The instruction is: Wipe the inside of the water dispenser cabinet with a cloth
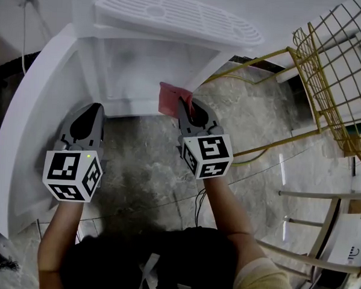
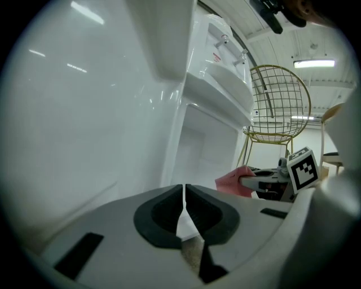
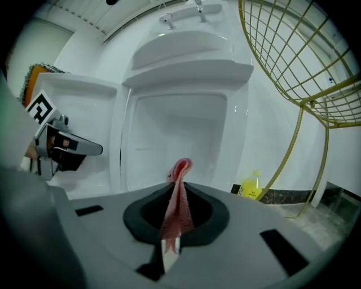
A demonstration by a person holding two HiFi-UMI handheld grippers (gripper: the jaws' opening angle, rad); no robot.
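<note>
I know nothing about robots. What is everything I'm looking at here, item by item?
white water dispenser: one, white, centre, its lower cabinet open
white cabinet door: one, white, swung open at the left
white slotted drip tray: one, white, above the cabinet
pink cloth: one, pink-red, at the cabinet's mouth
yellow wire chair: one, yellow, right of the dispenser
yellow plastic bottle: one, yellow, low down by the chair's leg
grey mottled floor: one, grey, underfoot
left claw: one, grey, shut and empty, beside the door
right claw: one, grey, shut on the cloth
</note>
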